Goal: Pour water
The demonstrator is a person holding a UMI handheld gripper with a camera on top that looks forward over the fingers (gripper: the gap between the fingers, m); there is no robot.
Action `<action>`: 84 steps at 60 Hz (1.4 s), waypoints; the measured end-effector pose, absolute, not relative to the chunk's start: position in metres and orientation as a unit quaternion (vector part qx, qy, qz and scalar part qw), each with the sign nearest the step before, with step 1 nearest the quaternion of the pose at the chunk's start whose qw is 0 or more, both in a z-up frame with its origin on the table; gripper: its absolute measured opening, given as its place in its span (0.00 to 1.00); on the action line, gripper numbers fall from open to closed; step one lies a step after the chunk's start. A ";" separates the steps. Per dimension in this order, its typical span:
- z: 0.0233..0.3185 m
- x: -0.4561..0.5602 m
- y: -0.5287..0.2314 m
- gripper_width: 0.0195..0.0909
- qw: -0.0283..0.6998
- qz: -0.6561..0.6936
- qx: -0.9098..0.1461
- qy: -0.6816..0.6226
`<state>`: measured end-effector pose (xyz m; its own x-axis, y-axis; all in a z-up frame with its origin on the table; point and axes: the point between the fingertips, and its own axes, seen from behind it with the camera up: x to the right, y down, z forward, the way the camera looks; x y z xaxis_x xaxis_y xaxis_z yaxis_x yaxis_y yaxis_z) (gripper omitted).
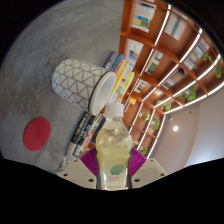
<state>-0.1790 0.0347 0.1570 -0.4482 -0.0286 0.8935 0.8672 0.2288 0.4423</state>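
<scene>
Clear plastic water bottle [113, 150] fills gap btwn gripper [112, 163] fingers. White patterned cup [80, 82] blocks just ahead; wooden lit bookshelves [165, 60] wall off right. Grey tabletop [45, 50] w/ red round coaster [38, 133] open left.

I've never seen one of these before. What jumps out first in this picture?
First comes the clear plastic bottle with a green label, tilted and clamped between the gripper fingers. Its mouth leans toward the white cup with a dark triangle pattern just beyond. A round red coaster lies on the grey table beside them, with lit wooden bookshelves behind.
</scene>
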 end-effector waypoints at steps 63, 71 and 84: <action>0.143 -0.154 -0.001 0.21 0.649 0.097 -0.738 -0.154; 0.119 -0.145 0.008 0.21 0.644 0.109 -0.746 -0.129; 0.110 -0.142 0.002 0.23 0.657 0.086 -0.737 -0.132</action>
